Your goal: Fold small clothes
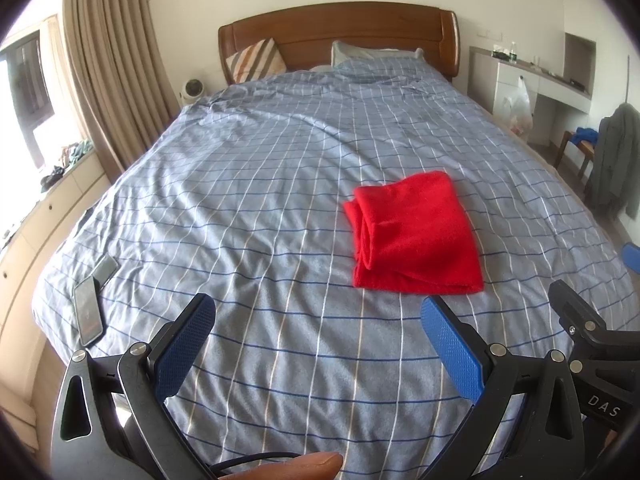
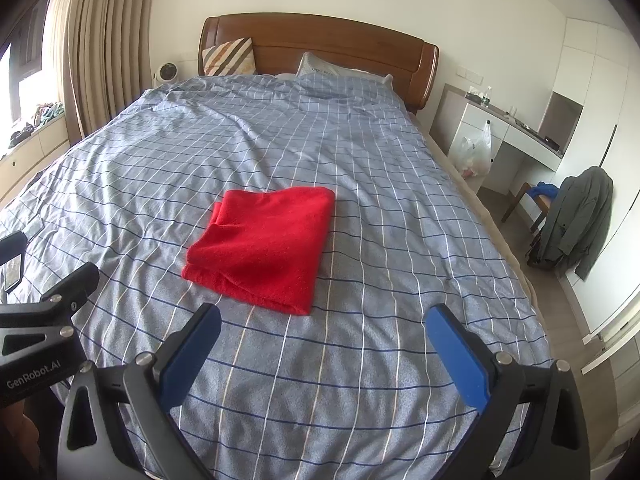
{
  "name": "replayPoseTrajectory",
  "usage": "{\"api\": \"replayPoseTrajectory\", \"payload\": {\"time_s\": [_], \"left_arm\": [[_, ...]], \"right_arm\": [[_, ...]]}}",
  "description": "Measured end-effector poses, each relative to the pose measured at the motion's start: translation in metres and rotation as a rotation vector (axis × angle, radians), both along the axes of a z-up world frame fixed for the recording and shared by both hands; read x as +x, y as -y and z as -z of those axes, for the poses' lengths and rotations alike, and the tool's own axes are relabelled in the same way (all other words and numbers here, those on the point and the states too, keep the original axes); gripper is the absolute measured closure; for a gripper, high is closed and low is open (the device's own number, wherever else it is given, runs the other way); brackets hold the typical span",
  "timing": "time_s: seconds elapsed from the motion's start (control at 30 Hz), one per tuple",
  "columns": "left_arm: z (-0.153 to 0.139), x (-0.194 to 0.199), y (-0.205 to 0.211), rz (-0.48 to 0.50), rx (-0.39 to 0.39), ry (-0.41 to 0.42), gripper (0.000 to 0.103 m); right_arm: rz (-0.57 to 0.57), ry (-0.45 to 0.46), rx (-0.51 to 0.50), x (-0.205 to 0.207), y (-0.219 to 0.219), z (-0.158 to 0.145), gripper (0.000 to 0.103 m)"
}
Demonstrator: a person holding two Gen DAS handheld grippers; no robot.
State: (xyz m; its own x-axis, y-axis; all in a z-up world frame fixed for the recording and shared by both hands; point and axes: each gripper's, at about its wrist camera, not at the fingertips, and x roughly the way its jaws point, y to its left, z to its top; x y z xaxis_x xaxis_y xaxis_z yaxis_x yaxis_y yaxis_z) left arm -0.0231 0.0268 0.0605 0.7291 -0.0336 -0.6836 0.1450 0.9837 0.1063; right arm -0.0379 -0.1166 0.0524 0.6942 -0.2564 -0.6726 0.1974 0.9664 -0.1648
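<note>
Red garment (image 1: pixel 416 236) folded on the checked bedspread (image 1: pixel 260 184), left tool (image 1: pixel 316 316) and right tool (image 2: pixel 324 326) both spread, empty.

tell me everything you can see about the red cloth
The red cloth is a plain bright red, fuzzy-looking fabric, folded into a rough rectangle with layered, rolled edges along its left side. It lies flat on the checked blue bedcover, near the foot of the bed. Nothing else touches it; both tools are open and clear of it.
</note>
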Motion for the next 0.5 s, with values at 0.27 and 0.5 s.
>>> {"api": "replayPoseTrajectory", "payload": {"time_s": [0.27,0.5], "left_arm": [[-0.0008,0.0018,-0.0036,-0.014,-0.006,-0.004,0.000],[0.0008,0.0012,-0.0002,-0.004,0.008,-0.005,0.000]], "right_arm": [[0.001,0.002,-0.001,-0.0004,-0.0015,0.0009,0.002],[-0.007,-0.007,0.006,-0.0010,-0.0053,0.0032,0.002]]}}
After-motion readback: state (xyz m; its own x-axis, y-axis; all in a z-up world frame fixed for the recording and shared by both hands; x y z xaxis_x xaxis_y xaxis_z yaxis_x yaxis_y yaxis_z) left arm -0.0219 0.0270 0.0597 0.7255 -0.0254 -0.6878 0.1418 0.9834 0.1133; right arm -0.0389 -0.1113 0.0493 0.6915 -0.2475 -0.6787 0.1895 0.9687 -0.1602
